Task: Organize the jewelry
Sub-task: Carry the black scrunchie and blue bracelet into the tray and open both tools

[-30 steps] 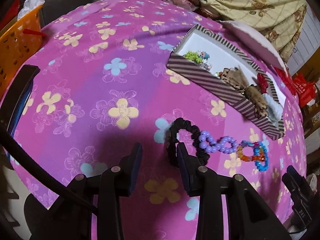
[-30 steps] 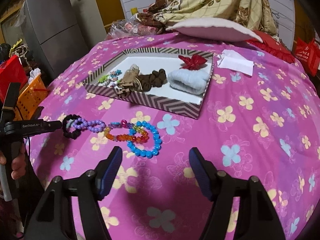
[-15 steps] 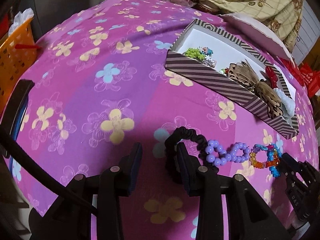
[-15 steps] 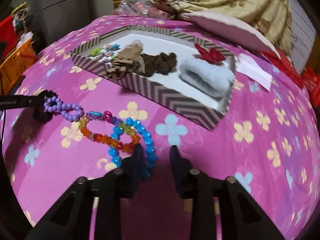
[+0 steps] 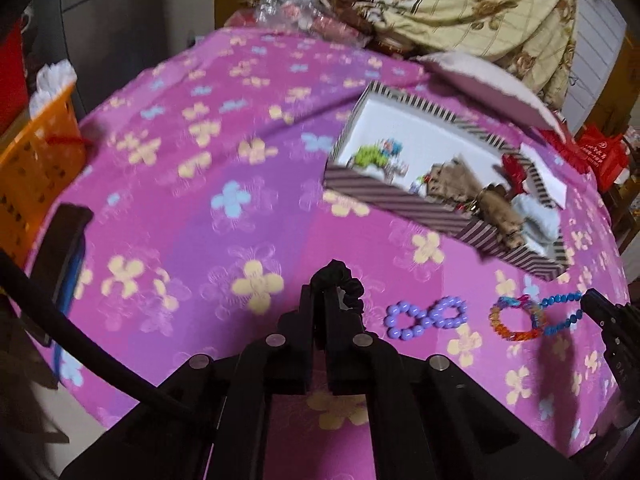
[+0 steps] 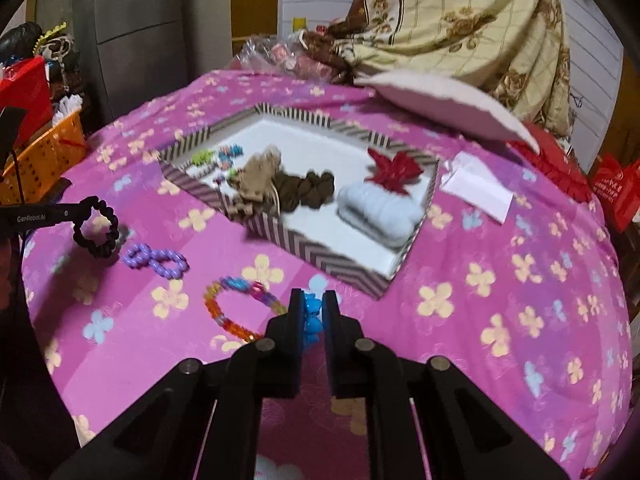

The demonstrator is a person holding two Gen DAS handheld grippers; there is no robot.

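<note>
Landmark for all entries: the striped box [image 6: 320,256].

1. My right gripper [image 6: 312,312], nearest me, in front of the box's near corner. Jaws have just closed and now pinch the blue bead bracelet [image 6: 311,314], beads showing between the pads.
2. Multicoloured bracelet [image 6: 236,312], left of my right gripper, on the pink floral cloth [image 6: 500,300] short of the box. Free.
3. Purple bead bracelet [image 6: 156,260], further left, off the box's left front. Free.
4. My left gripper [image 5: 320,292], leftmost. Jaws have just closed, clamped on the black scrunchie [image 5: 348,288], loop hanging from the tips.
5. Box interior, beyond: small beads, brown scrunchies, pale blue band, red bow.

Step in hand, as I judge it: both picks made. Next: carry each piece over the box wall and let go into clear white floor.
</note>
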